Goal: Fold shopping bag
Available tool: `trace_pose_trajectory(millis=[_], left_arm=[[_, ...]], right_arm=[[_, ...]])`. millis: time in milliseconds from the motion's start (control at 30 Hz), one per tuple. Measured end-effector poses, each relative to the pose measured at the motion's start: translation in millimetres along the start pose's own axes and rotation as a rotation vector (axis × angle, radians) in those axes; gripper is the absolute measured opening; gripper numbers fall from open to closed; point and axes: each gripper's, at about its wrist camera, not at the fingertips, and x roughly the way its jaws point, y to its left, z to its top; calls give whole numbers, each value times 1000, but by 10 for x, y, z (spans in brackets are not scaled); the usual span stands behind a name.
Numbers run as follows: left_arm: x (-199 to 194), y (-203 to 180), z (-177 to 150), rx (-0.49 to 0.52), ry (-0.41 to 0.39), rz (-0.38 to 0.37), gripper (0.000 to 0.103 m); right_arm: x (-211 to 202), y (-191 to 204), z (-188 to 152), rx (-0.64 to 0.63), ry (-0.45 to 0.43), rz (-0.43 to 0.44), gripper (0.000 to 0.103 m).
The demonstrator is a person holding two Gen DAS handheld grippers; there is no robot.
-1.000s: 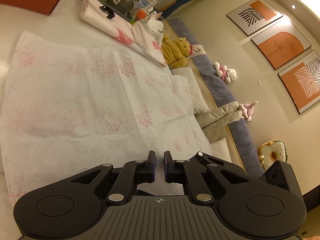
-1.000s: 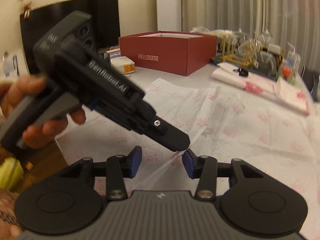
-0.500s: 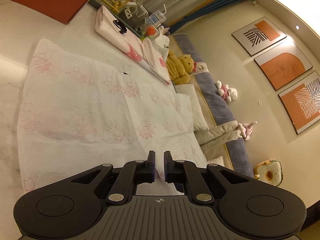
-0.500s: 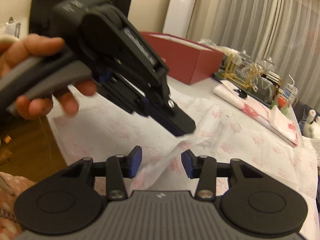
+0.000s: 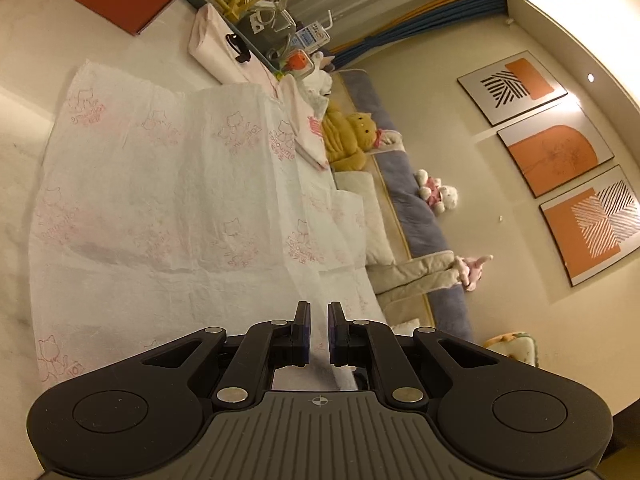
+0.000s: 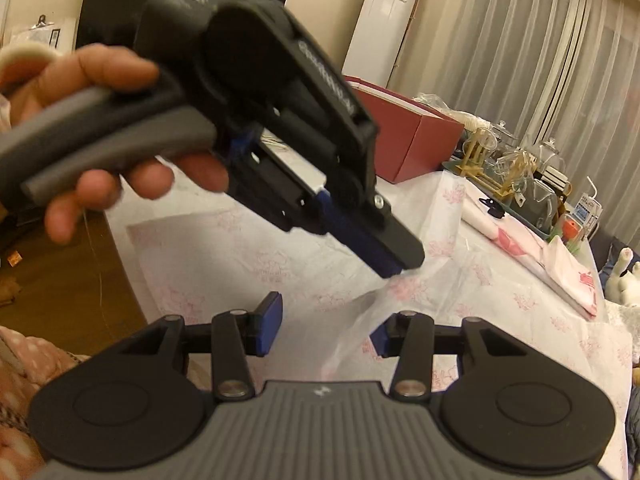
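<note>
The shopping bag (image 5: 168, 208) is thin white plastic with pink cat prints, spread flat on a pale table. My left gripper (image 5: 318, 332) is shut on the bag's near edge and holds it lifted. In the right wrist view the left gripper (image 6: 394, 264) pinches a raised corner of the bag (image 6: 400, 292) above the table. My right gripper (image 6: 326, 330) is open just below that corner, and the lifted film hangs in front of its right finger.
A red box (image 6: 404, 136) stands at the table's far side. A folded pink-print bag (image 6: 532, 252) and a tray of glassware (image 6: 516, 176) lie at the back. A sofa with plush toys (image 5: 352, 140) runs beside the table. The wooden floor (image 6: 60, 280) is left.
My left gripper has risen and swung over the table with the bag's corner, pulling it up and across. The right gripper has stayed open beneath it.
</note>
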Motion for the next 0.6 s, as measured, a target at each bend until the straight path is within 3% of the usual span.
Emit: trace_pose_trajectory(millis=[133,200,333,400,500,533,600], left_arm=[[-47,10,2,14,-18,41,7],[-92,13,-5,21,-38,26,7],[-203,31,-12,70,-95,46,7],[-214,61,-5,80,-73,77,7],[-166,92,23,67,-5,186,7],[-157,114,34,39,13,199,7],[-153,173,66,-59,50,151,7]], right_arm=[[-73,86,71,-40,-53,-8,45],[-86,177,107,-100,-70,-22,45],[10,316,97,-189,-48,-73,45],[34,335,73,-198,-34,-78,45],[28,377,50,-230,-30,-88,45],[16,421,44,-257,-36,-95,46],[9,542,26,-340,-47,-116,47]])
